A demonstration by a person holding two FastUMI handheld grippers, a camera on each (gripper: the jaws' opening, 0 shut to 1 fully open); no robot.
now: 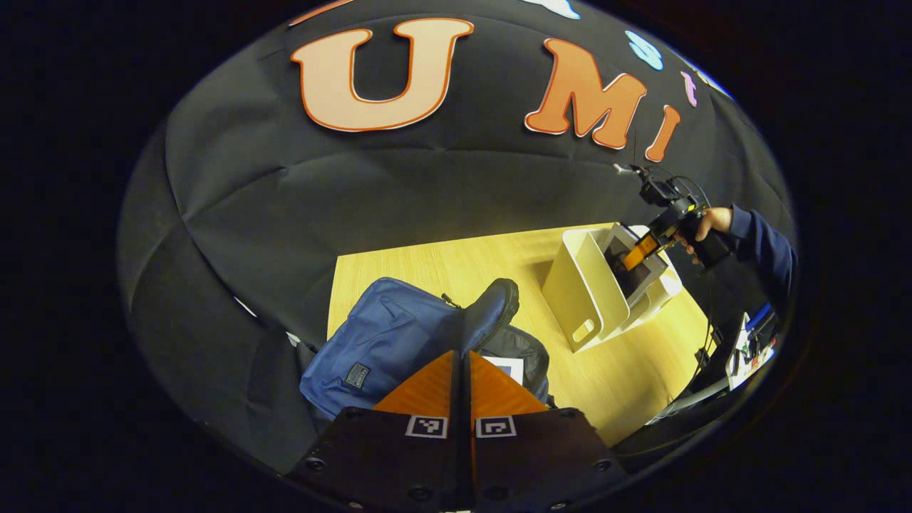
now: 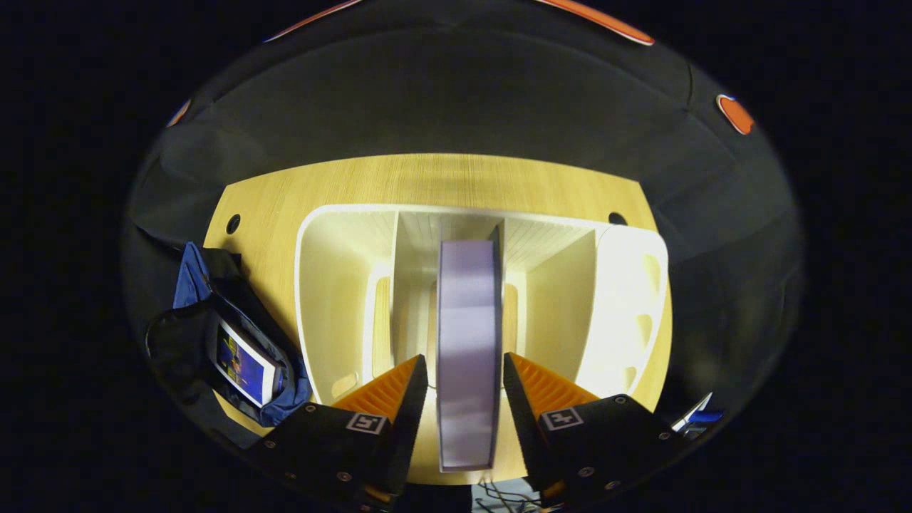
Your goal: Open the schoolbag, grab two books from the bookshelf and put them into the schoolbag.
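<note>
My left claw [image 1: 462,356] is pressed together, its two fingers meeting with nothing between them. Just ahead of its tips lies the blue schoolbag [image 1: 399,335] on the wooden surface [image 1: 605,370], with the flap [image 1: 493,306] standing up straight in front of me. Just right of my fingers, a white-edged book cover [image 1: 509,367] peeks out of the bag's mouth. Farther ahead and to my right stands the white bookshelf [image 1: 584,292]. My other claw [image 1: 636,253] is dipping into it from above, held by a hand [image 1: 709,222] in a dark blue sleeve [image 1: 766,249].

My right claw [image 2: 462,370] is spread wide, a finger on either side of a pale lilac book [image 2: 467,342] that stands upright in the bookshelf's [image 2: 335,299] middle slot. I see a gap between each finger and the book's sides, so I am straddling it, not gripping it. The shelf's dividers rise to either side of the book, and the compartments beside it look bare. Off to my left, well apart from the shelf, the schoolbag [image 2: 192,278] lies open on the surface [image 2: 427,178], and a book with a dark blue cover [image 2: 244,367] rests inside its mouth.
</note>
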